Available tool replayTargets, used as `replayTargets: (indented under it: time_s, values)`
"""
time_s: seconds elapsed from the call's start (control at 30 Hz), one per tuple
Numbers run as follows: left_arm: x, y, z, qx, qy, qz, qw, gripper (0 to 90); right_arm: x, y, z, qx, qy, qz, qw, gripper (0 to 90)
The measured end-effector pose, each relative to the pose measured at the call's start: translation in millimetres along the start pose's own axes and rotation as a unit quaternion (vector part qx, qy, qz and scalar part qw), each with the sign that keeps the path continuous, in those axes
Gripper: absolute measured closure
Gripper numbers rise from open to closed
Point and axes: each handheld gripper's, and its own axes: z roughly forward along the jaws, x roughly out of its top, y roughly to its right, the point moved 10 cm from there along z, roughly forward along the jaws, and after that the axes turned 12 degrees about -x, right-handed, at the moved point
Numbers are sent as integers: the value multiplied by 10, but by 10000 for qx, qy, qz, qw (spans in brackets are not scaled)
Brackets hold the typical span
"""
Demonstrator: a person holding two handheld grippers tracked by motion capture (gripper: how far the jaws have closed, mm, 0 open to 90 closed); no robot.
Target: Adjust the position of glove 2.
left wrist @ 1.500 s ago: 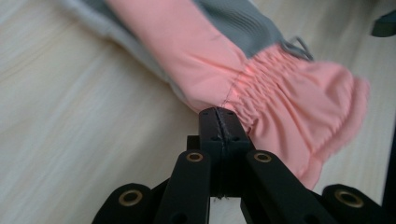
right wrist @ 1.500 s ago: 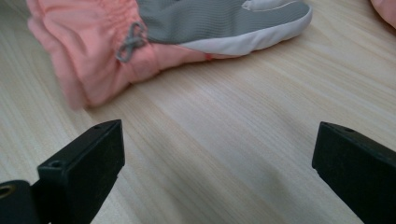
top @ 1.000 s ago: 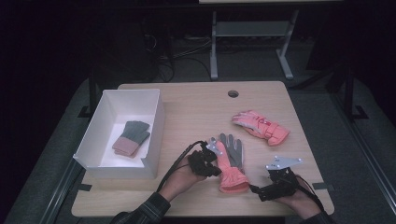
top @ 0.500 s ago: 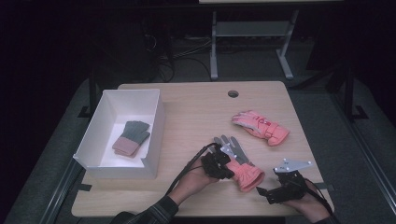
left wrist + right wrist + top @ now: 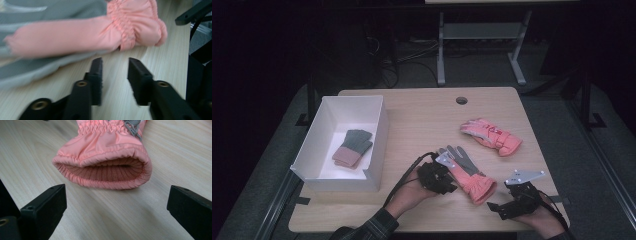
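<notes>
Near glove (image 5: 468, 176) lies flat at the table's (image 5: 422, 120) 6 o'clock edge, fingers pointing to about 11, cuff to about 5, grey palm up, salmon shell. Judging by the look: padded ski-type glove, light, soft, will flop and fold when lifted; nylon shell likely a bit slick, so a pinch on the flat body may slide. Best grab looks like the cuff (image 5: 105, 167): elastic-gathered, ribbed knit lining, mouth open toward the right gripper (image 5: 116, 212), gives a thick rim to pinch. Right gripper jaws are spread wide, nothing between them, cuff just ahead. Left gripper (image 5: 114, 82) sits at the glove's 9 o'clock side, jaws slightly parted and empty, tips just short of the glove's edge near the gathered wrist (image 5: 130, 27). Second salmon glove (image 5: 490, 136) lies well apart at roughly 2 o'clock from the first. White box (image 5: 379, 135) at the table's 9 o'clock, open top, holds one knit glove (image 5: 353, 148), grey with pink cuff, lying flat; plenty of floor left beside it.
</notes>
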Motion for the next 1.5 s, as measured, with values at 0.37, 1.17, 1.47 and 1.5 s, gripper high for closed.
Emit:
replayTargets:
  time_s: [0.37,1.17,1.47,1.5]
  values:
    - [-352,-98,-299,346,391,-70,9986,271,38,80,-32,35,21,-66,10000,135]
    - [-581,-179,-388,604,659,-181,9958,129,636,552,-42,150,343,-192,9991,619]
    - [-611,-201,-383,637,476,-91,9968,132,981,820,88,4,396,-234,9989,696]
    - [-614,-200,-378,628,471,-90,9969,132,1028,863,103,-35,409,-190,9990,699]
